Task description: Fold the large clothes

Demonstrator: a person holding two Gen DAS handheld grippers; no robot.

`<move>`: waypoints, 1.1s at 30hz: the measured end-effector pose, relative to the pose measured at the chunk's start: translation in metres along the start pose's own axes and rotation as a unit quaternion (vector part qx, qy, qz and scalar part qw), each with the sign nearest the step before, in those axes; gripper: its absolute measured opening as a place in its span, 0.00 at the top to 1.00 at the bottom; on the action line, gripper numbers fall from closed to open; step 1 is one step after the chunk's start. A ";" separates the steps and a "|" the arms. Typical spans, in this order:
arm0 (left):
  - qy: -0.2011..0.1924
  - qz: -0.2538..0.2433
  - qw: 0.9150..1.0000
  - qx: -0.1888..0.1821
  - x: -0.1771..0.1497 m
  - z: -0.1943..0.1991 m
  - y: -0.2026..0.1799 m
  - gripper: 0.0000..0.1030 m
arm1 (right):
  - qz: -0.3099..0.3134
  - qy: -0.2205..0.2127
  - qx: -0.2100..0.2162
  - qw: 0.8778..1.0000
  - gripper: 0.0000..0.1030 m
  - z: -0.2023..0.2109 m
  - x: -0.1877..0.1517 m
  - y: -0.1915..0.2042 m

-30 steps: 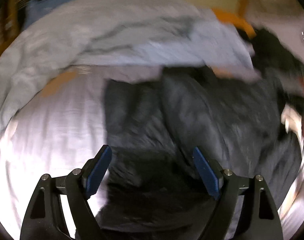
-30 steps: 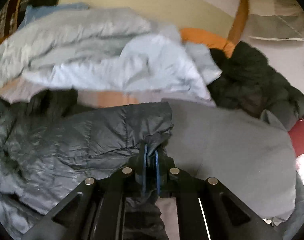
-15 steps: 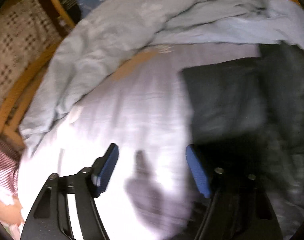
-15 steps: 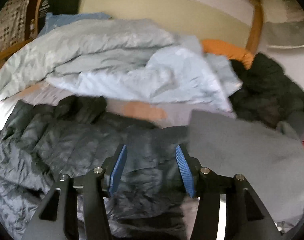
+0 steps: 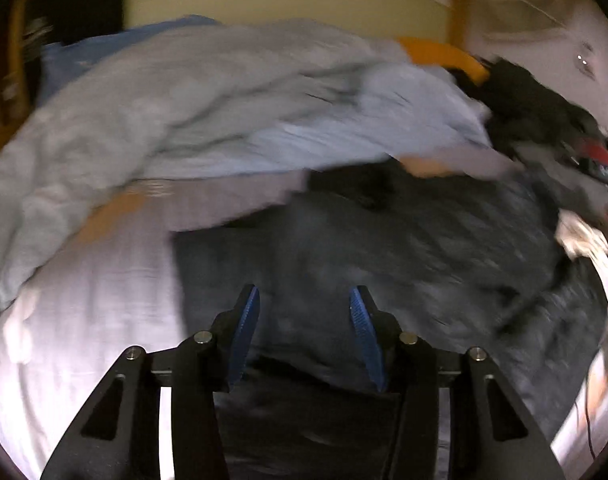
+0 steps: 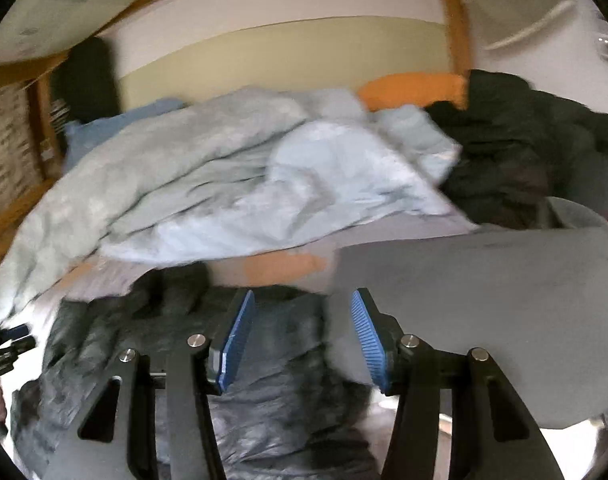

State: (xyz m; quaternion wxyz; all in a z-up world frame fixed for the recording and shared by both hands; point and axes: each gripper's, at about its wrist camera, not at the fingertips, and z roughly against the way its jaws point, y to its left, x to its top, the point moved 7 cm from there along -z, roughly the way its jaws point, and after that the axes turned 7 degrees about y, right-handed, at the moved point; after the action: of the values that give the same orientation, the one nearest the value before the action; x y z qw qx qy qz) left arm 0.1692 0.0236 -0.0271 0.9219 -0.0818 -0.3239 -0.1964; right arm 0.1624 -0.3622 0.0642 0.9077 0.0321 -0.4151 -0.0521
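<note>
Your left gripper [image 5: 304,336] hung over the dark grey quilted puffer jacket [image 5: 404,264], which lay spread on the white bed sheet [image 5: 84,312]; its blue-padded jaws were about half apart and closing, with nothing pinched between them. Your right gripper [image 6: 302,338] stood roughly half open over the same jacket [image 6: 264,400], gripping nothing, beside a flat grey fleece garment [image 6: 484,320]. A crumpled pale blue duvet [image 6: 224,184] lay heaped behind both.
</note>
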 end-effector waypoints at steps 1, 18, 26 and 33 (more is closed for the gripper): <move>0.015 -0.006 1.000 -0.007 -0.003 -0.007 -0.011 0.55 | 0.014 0.010 0.023 1.000 0.48 -0.003 -0.004 0.009; 0.046 0.130 0.985 0.105 -0.017 -0.032 0.074 0.38 | 0.099 0.208 -0.107 0.967 0.49 -0.120 -0.075 0.022; 0.010 0.190 0.979 0.067 -0.007 -0.010 0.101 0.21 | 0.140 0.111 -0.253 0.951 0.76 -0.078 -0.044 0.016; 0.032 0.143 0.989 0.006 -0.008 -0.019 0.076 0.21 | 0.106 0.113 -0.079 0.985 0.76 -0.055 -0.037 0.045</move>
State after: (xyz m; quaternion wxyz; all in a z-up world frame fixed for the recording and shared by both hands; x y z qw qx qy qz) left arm 0.2056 0.0895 -0.0489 0.9509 -0.1156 -0.2802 -0.0630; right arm 0.1825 -0.3124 0.0052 0.9488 -0.0783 -0.3057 0.0154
